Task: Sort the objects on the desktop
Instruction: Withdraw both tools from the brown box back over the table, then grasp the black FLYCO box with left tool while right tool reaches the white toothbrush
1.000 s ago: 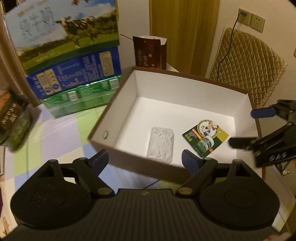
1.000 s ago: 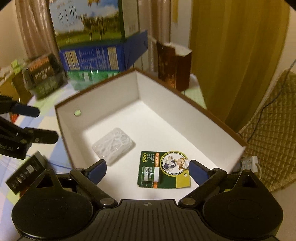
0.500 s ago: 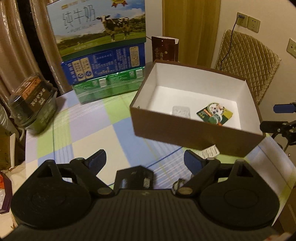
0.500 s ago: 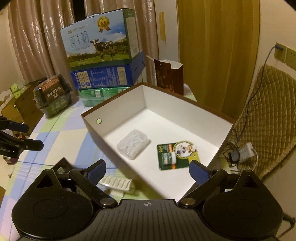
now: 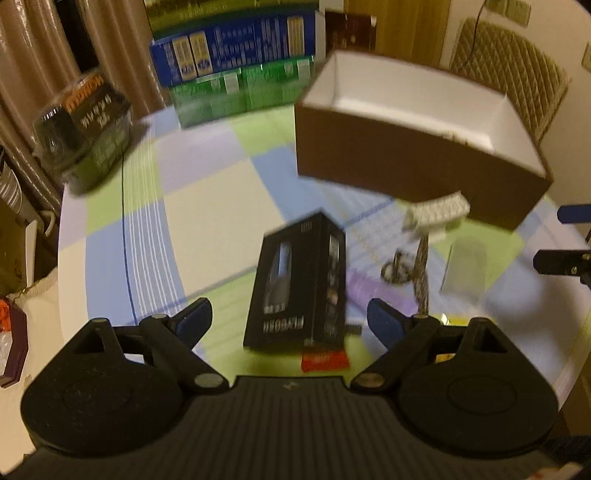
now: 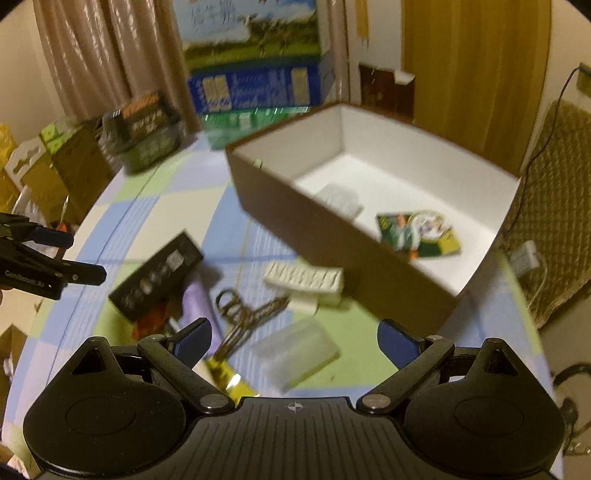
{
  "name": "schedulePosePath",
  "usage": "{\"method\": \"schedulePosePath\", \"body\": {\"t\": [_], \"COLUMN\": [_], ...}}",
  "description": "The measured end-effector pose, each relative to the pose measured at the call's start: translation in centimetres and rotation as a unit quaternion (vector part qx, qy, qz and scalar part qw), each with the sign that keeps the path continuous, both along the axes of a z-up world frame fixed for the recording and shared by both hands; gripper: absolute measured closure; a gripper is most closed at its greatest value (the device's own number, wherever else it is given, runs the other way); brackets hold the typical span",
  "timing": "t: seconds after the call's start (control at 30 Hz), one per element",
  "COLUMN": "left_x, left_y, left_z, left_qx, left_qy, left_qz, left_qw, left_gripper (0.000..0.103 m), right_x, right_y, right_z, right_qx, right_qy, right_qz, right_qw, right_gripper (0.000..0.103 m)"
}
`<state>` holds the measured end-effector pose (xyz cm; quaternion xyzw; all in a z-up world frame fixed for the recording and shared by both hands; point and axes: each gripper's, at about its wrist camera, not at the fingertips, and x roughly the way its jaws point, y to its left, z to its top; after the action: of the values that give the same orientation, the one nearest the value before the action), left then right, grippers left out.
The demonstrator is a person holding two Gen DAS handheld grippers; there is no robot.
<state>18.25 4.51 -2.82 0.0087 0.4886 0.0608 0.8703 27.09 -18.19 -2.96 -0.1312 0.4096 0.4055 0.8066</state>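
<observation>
A brown box with a white inside (image 5: 402, 162) (image 6: 332, 236) stands on the checked tablecloth. It holds a clear plastic case (image 6: 341, 197) and a green battery card (image 6: 417, 232). In front of it lie a black product box (image 5: 299, 284) (image 6: 157, 271), a white blister strip (image 5: 436, 212) (image 6: 303, 278), metal scissors (image 5: 410, 269) (image 6: 247, 314) and a clear plastic case (image 5: 463, 266) (image 6: 295, 350). My left gripper (image 5: 290, 323) is open, just above the black box. My right gripper (image 6: 293, 341) is open, above the scissors and clear case.
Stacked milk cartons (image 5: 236, 62) and a dark brown bag (image 5: 351, 31) stand at the back. A black-and-green tub (image 5: 86, 125) sits at the back left. A red packet (image 5: 325, 360) lies under the black box. A quilted chair (image 5: 513, 77) stands right of the table.
Both grippers have pulled back from over the brown box and dropped lower toward the loose items on the table. Both stayed open and empty.
</observation>
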Motion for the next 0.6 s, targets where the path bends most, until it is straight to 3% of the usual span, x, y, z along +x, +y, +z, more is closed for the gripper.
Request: {"method": "schedulePosePath", "body": {"t": [0.37, 0.6], "left_x": [0.9, 4.1], "left_y": [0.1, 2.9], "left_z": [-3.5, -5.1], "left_qx": [-0.007, -0.081], "left_qy": [0.036, 0.045], "left_qz": [-0.039, -0.041], "left_qw": [0.9986, 0.9949], "left_gripper": [0.014, 0.009], "right_x": [0.0, 0.8], "right_y": [0.1, -1.0], "right_z": [-2.9, -3.7], "right_qx": [-0.028, -0.031], "right_qy": [0.038, 0.053], "right_qz": [-0.027, -0.055], "right_qw": [0.999, 0.997], "right_gripper": [0.009, 0.009]}}
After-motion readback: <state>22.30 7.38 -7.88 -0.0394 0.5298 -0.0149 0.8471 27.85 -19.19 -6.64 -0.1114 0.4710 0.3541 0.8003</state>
